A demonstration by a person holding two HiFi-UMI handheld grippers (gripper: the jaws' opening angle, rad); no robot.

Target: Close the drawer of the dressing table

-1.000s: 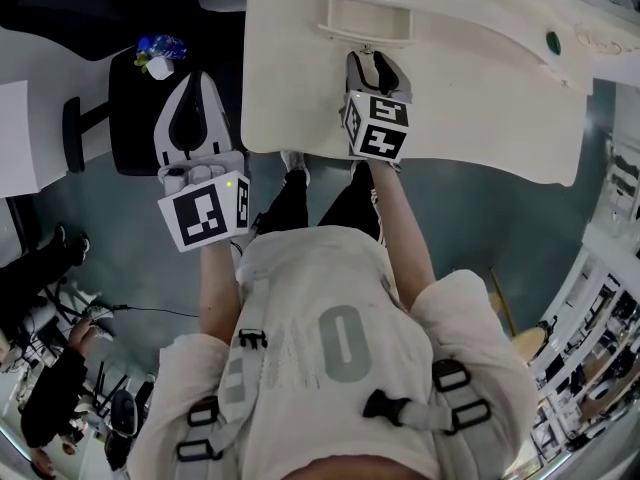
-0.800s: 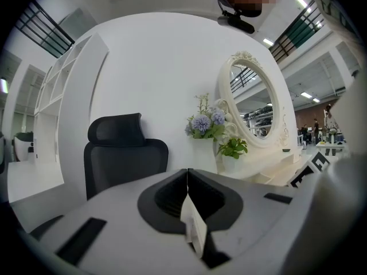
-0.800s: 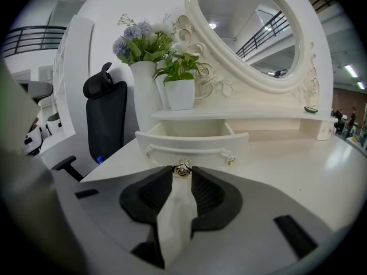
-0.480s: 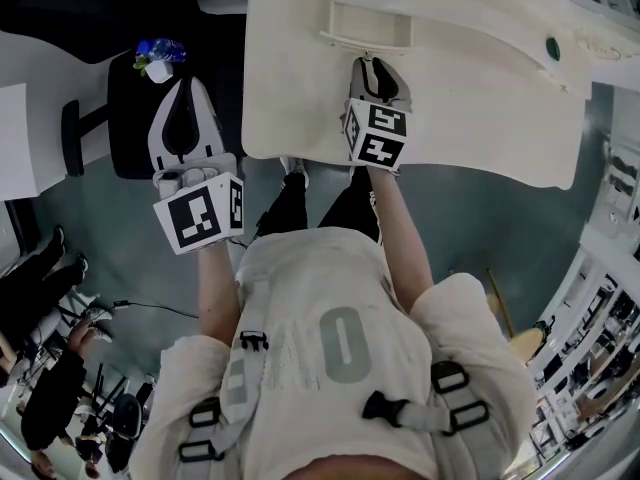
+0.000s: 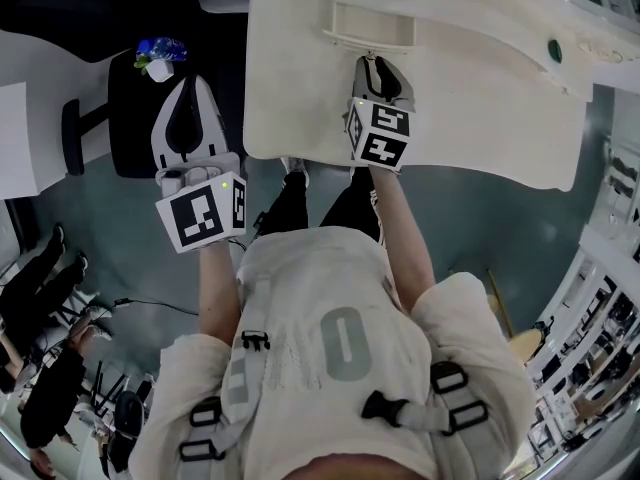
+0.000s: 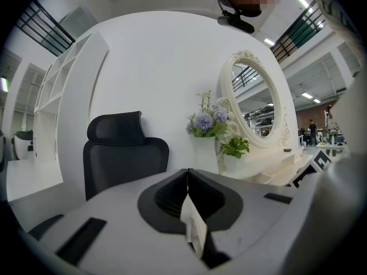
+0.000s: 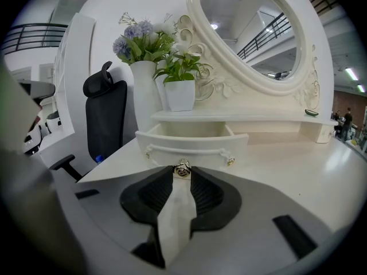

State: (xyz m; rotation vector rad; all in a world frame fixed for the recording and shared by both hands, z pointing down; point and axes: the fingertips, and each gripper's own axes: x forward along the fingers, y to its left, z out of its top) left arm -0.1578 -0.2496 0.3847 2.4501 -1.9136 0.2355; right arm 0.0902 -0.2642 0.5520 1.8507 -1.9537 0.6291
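Grey plastic and black ribbed pads up close: that is the right gripper (image 7: 182, 174), and its jaws are drawn in on the small brass-coloured knob (image 7: 183, 167) at the middle of the drawer (image 7: 172, 143) front. They have just been closing with that knob between them, and now the tips pinch it from either side.

Just behind the knob, the drawer stands pulled out over the cream table (image 7: 298, 176). A curved pull bar runs across its face between two small fittings, and its pale box is open to the top. It juts forward from under a low shelf (image 7: 241, 117).

Further back, a small white pot (image 7: 180, 95) with a green plant sits on that shelf. A tall white vase (image 7: 143, 93) of mauve flowers stands just beside it, to the left. Whether the vase rests on the shelf or on the table I cannot tell. Behind both rises the big oval mirror (image 7: 252, 27) in its carved cream frame.

Now the left gripper (image 6: 187, 175): its jaws are pressed together tip to tip, with nothing between them. The head view shows it off the table's left edge, above the seat of a black chair (image 6: 123, 153) and well apart from the drawer. Past those jaws comes the chair's mesh back with its headrest, then the white wall (image 6: 155, 67). Off to the right are the flowers and the mirror, seen side-on.
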